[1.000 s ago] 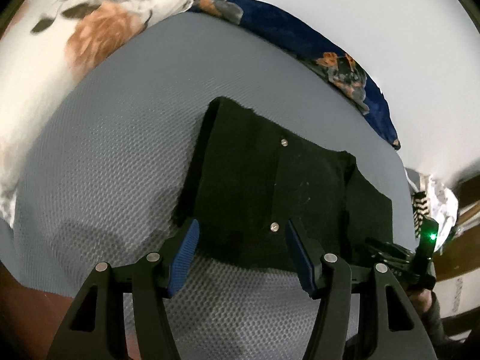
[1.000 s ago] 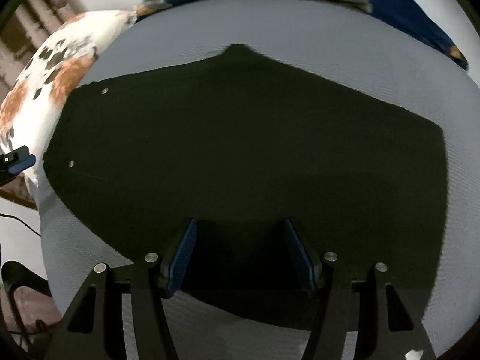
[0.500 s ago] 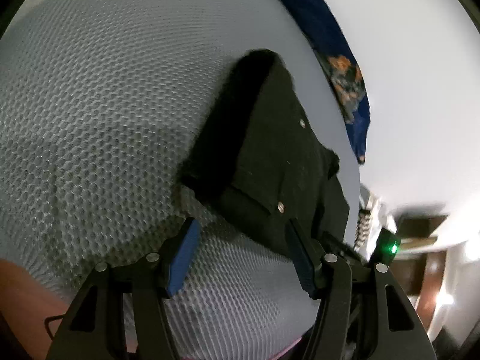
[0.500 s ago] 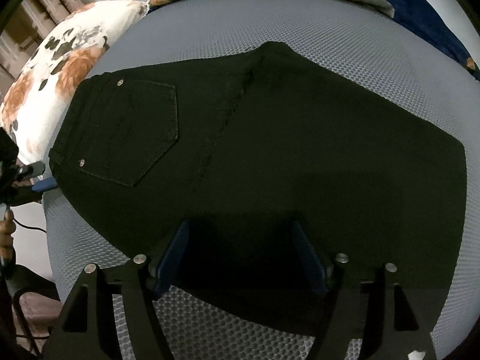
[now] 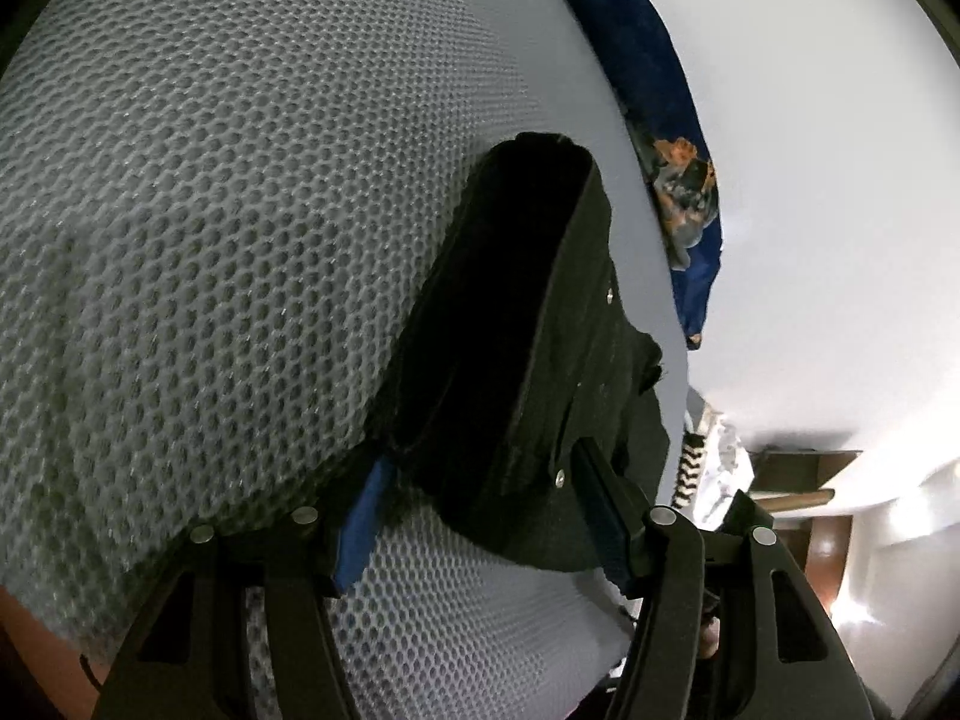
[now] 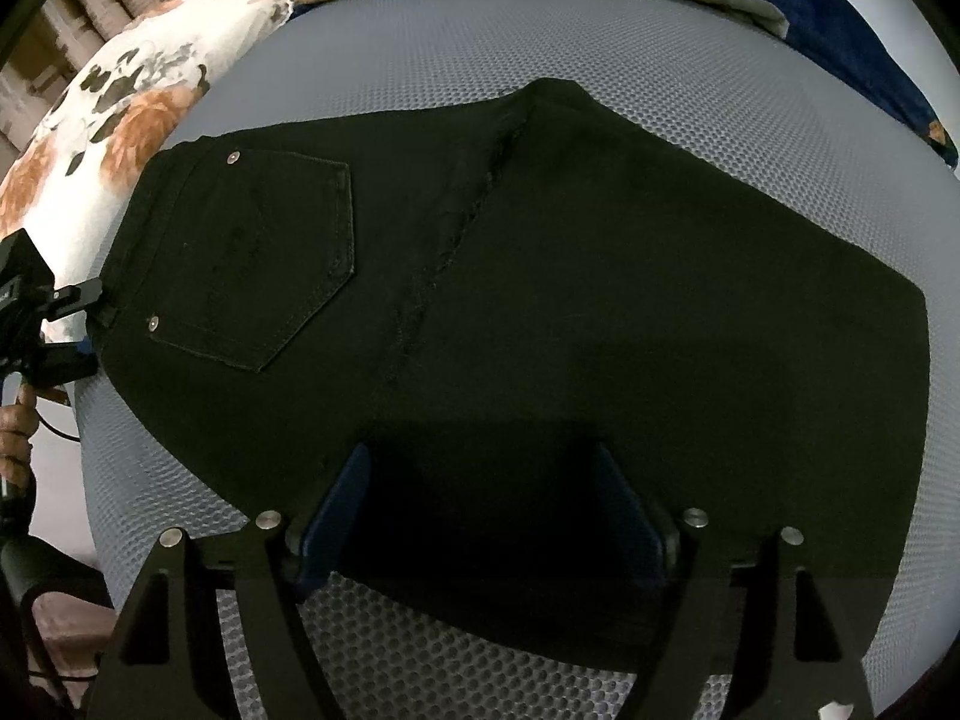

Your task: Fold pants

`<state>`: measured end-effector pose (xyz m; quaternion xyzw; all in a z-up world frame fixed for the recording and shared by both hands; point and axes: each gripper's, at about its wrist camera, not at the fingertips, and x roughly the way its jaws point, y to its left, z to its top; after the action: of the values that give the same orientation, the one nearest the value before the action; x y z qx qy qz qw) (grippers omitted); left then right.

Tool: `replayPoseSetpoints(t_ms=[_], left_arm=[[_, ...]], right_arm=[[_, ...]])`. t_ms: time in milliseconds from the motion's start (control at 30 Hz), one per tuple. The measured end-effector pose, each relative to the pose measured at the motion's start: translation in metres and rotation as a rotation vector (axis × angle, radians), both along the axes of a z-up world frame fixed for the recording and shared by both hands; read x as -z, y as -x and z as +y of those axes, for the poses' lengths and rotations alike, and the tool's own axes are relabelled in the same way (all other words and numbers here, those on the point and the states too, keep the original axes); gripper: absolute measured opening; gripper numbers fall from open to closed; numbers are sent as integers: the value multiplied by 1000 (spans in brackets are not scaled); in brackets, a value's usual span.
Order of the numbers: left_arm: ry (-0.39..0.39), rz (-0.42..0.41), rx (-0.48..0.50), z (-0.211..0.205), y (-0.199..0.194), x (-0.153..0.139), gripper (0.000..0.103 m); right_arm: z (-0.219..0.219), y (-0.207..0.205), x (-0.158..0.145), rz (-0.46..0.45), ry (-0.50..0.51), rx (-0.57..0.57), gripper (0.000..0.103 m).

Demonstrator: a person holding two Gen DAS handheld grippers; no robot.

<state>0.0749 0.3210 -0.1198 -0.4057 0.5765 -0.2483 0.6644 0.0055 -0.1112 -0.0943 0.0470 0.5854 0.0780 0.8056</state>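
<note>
Black pants (image 6: pixel 540 270) lie folded flat on a grey mesh bed (image 6: pixel 480 42), back pocket (image 6: pixel 258 258) up and waistband to the left. My right gripper (image 6: pixel 480 456) points steeply down over the near edge of the pants. Its jaws are opening, and the fabric under them is not pinched. In the left wrist view the waistband corner of the pants (image 5: pixel 528 330) sits between the fingers of my left gripper (image 5: pixel 483 462), which is open. The blue pads (image 5: pixel 360 516) do not visibly press on the cloth. That left gripper (image 6: pixel 60 300) also shows at the waistband in the right wrist view.
A white floral pillow (image 6: pixel 120 102) lies at the bed's far left. A dark blue floral blanket (image 6: pixel 810 12) runs along the far edge by the white wall (image 5: pixel 810 180). Bare mesh bed (image 5: pixel 210 210) spreads left of the pants. A person's hand (image 6: pixel 18 420) holds the left tool.
My left gripper sank and rolled toward the waistband corner, which now lies between its fingers. The right gripper's jaws spread wider and it shifted slightly over the pants' near edge.
</note>
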Motion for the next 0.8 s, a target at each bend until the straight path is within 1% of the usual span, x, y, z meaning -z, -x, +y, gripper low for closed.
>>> replayPoseSetpoints(t_ms=[100,233,367,467,533,600,667,800], left_arm=[[41,13,-1,1,-12,4,61],[50,-11,5,6,-22,5,61],[-1,-65,82,-4,-30,-2,61],[-50,-125,145,-16,-30,-8,61],[-53,-140,181,-29,-26,-7,62],[-59,-171,192,-40,-25,-8,62],[-73,-180,196,-46,-25,-9,63],[-92,-167,175,-51,-25,-10,62]], right_arm=[[-2,0,2,3,-12,9,77],[-1,0,2,4,-6,9,77],[-3,0,2,1,-10,15,78],[-4,0,3,-3,-19,24,79],[-3,0,3,-3,-18,27,80],[-1,1,3,-5,-18,28,82],[2,1,3,-5,-12,27,83],[4,2,3,-8,-13,26,84]])
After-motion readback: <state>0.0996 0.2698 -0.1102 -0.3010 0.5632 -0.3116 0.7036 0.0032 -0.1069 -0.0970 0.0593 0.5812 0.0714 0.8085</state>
